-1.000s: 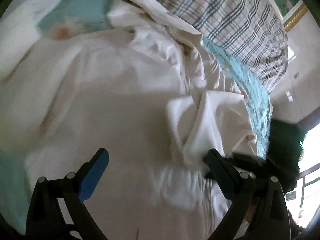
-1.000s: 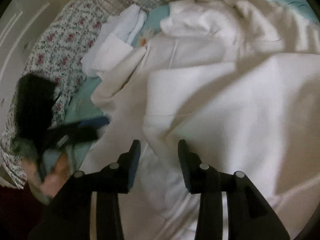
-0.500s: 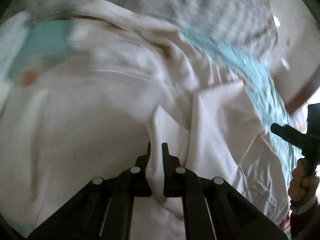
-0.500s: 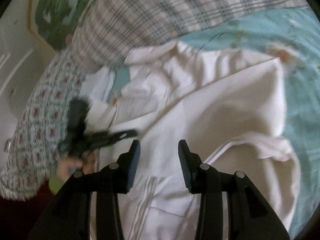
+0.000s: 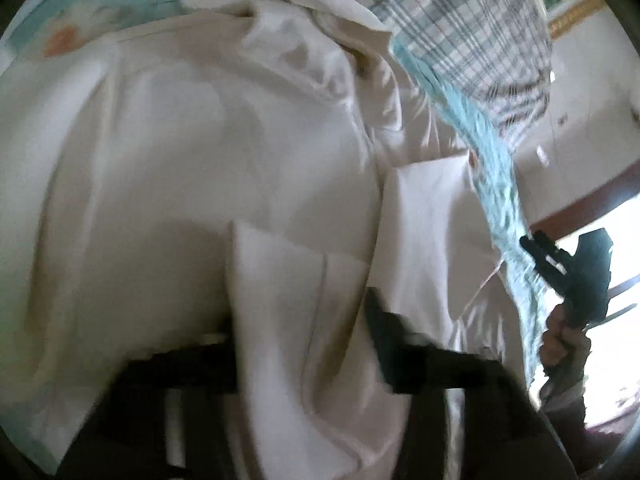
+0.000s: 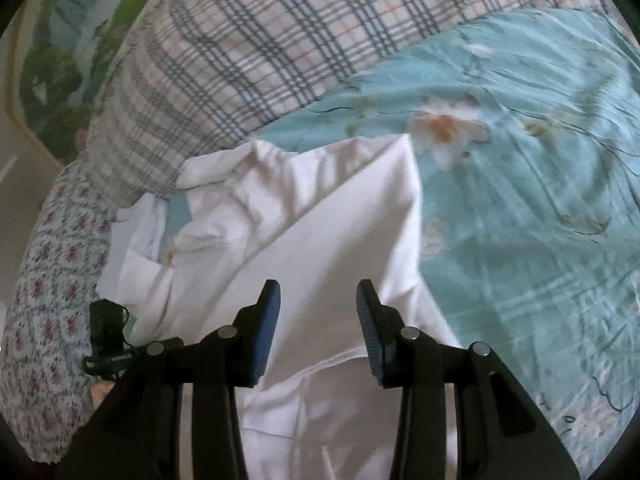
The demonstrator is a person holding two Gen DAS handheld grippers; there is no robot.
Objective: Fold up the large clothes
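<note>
White garment [image 6: 320,236] spread on bed [image 6: 520,160], partly folded near pillow-end edge. Fold of cloth seen between opening jaws of left gripper [image 5: 304,320]. Right gripper [image 6: 318,312] held open, empty. Further folds judged outstanding.

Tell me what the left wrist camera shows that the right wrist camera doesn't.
Left wrist only: the left gripper close up, jaws opening with a fold of the white garment between them, and a hand holding the right gripper by a bright window. Right wrist only: the right gripper's open, empty jaws, a red-flowered quilt and a framed picture. Both: the white garment, plaid pillow and teal sheet.
</note>
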